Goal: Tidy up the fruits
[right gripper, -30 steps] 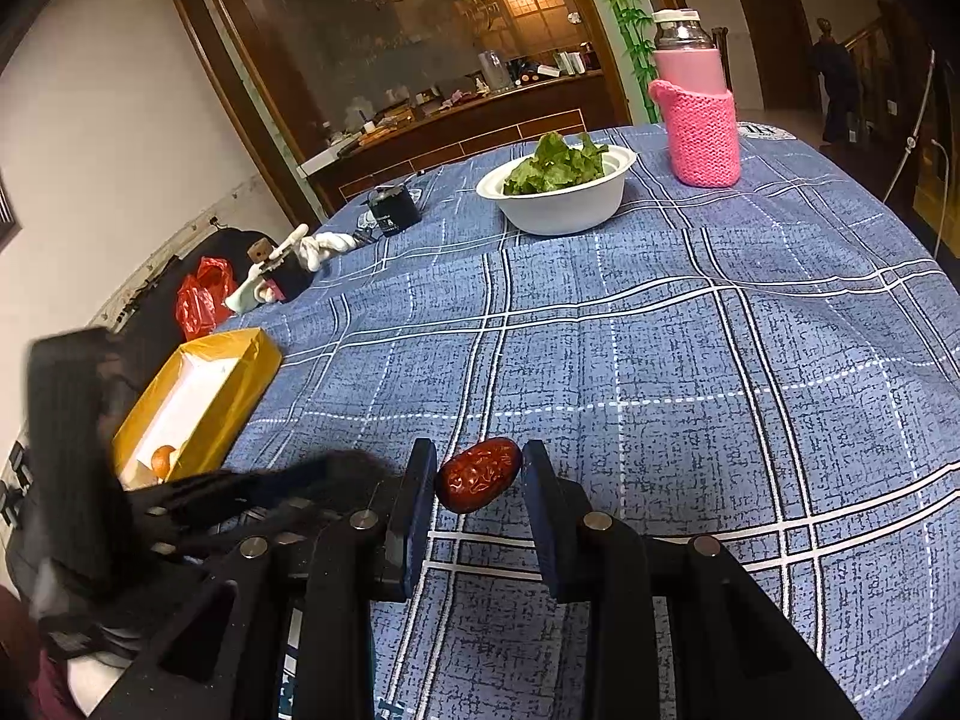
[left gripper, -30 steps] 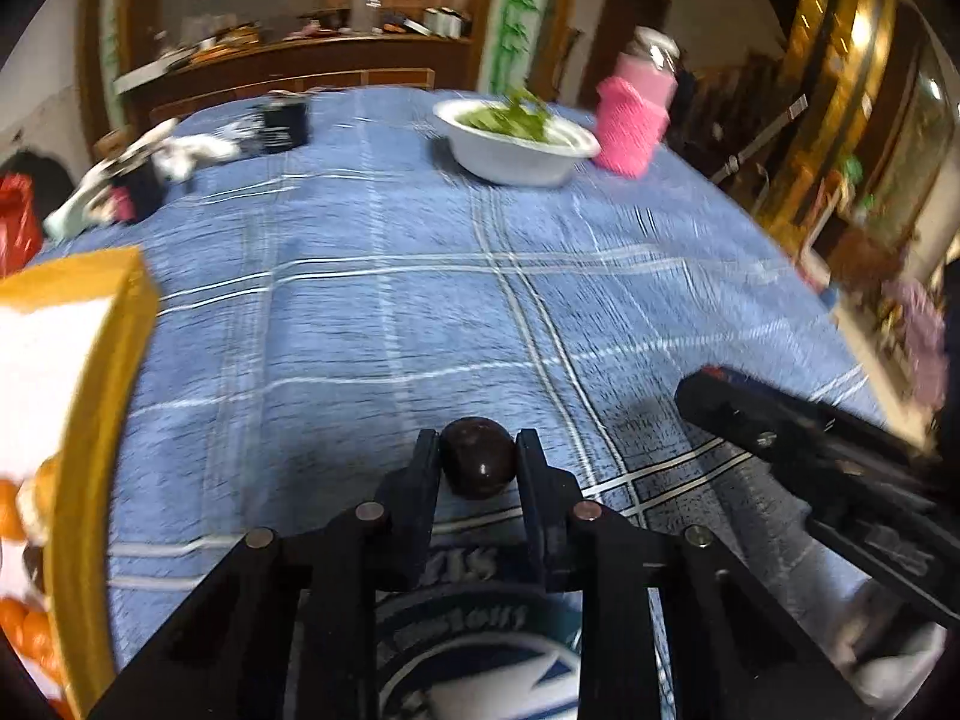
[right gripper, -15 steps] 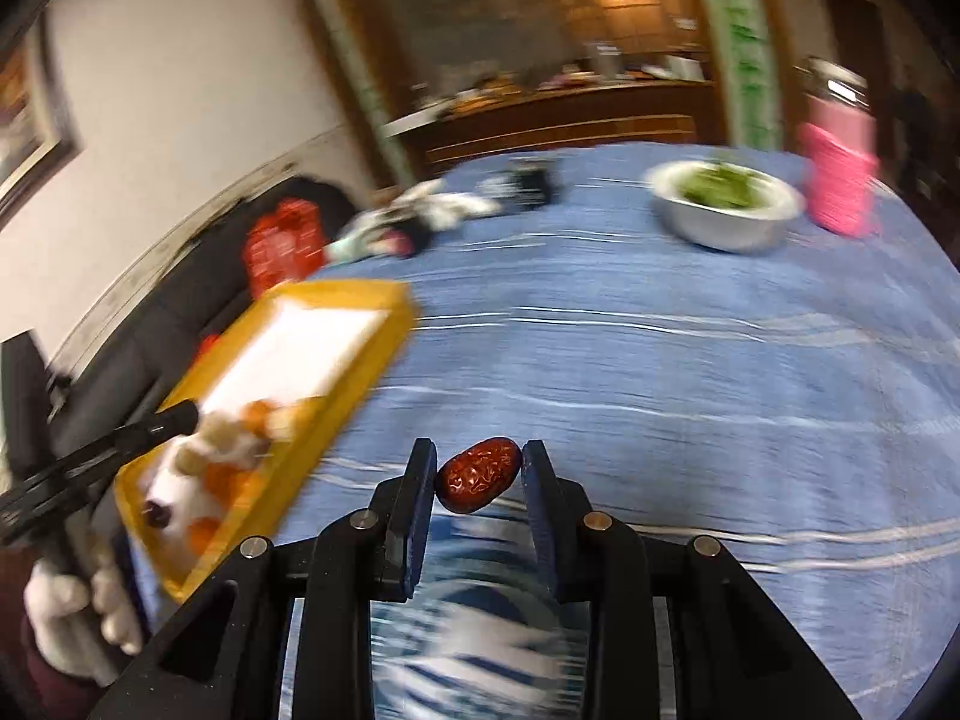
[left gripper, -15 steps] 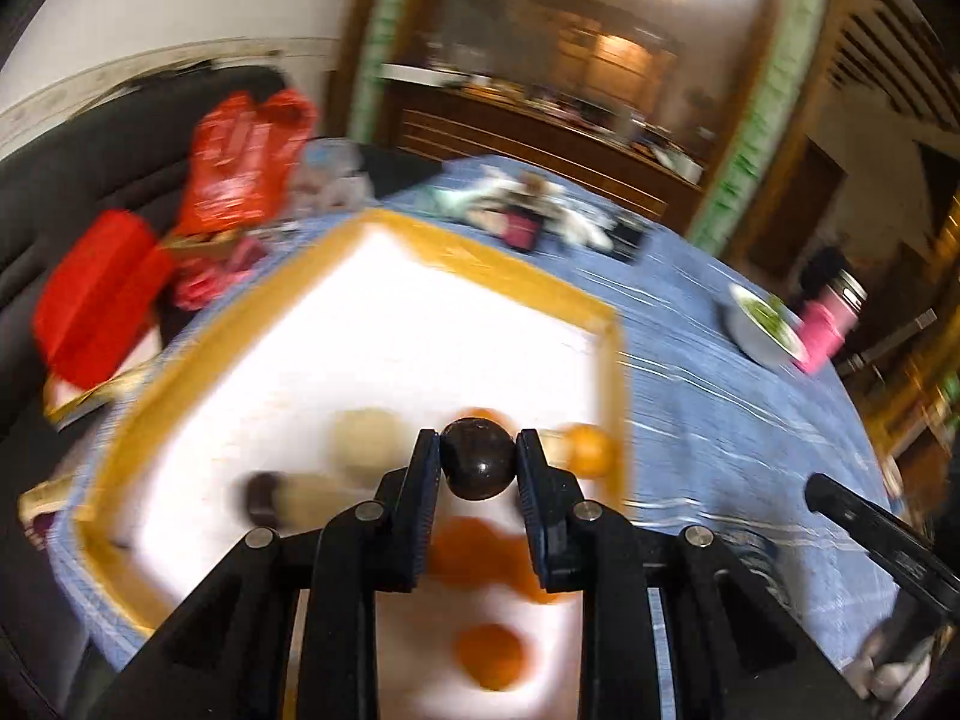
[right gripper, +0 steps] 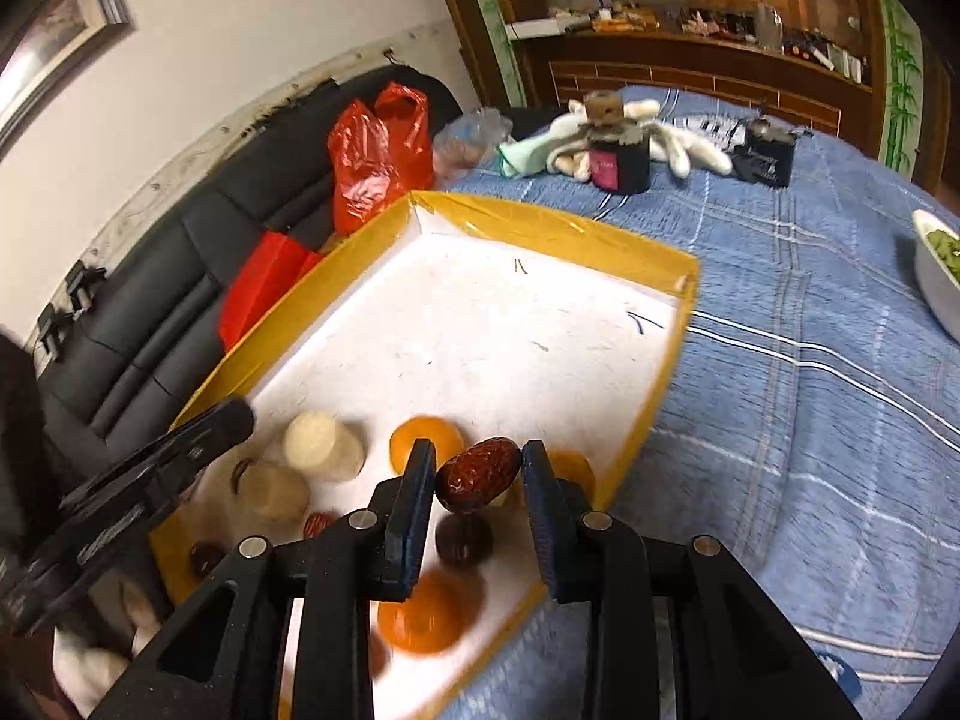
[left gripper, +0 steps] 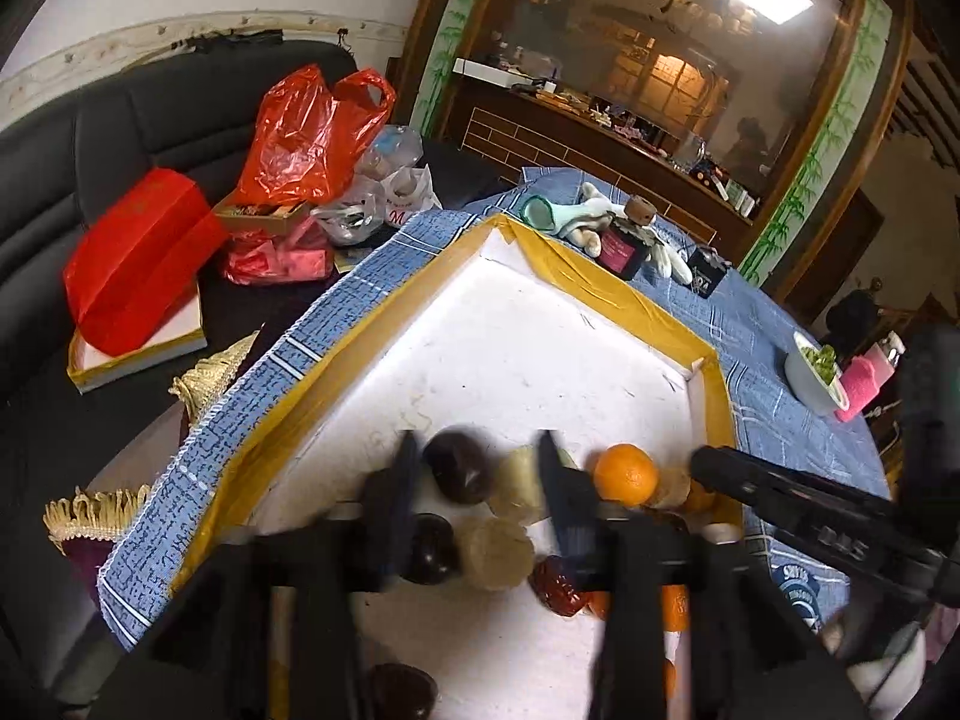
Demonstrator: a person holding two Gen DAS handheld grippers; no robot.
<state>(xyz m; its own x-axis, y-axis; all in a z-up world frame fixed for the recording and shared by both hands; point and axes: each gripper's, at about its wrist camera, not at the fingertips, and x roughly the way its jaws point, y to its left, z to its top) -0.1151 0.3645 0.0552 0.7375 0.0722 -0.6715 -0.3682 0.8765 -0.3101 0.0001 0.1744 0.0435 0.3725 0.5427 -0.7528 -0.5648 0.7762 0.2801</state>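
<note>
A yellow-rimmed white tray (left gripper: 600, 294) (right gripper: 540, 228) lies at the table's edge and holds oranges (left gripper: 624, 474), pale cut pieces (left gripper: 498, 552), a red date (left gripper: 558, 591) and dark round fruits (left gripper: 429, 549). My left gripper (left gripper: 480, 474) hovers over it with its jaws opening. A dark round fruit (left gripper: 459, 471) sits loose between them, with a gap on its right side. My right gripper (right gripper: 478, 480) hangs over the tray's near corner. Its jaws are starting to open, with a red date (right gripper: 478, 474) still caught between the pads.
A blue checked tablecloth (right gripper: 810, 360) covers the table. White gloves and a black box (right gripper: 618, 165) lie beyond the tray. A white bowl of greens (left gripper: 810, 378) and a pink-sleeved bottle (left gripper: 864, 384) stand far right. Red bags (left gripper: 300, 138) rest on a black sofa (left gripper: 90, 138).
Both grippers have swung left from over the tablecloth to over the tray. The left jaws have spread and let go of the dark fruit. The right still carries the date.
</note>
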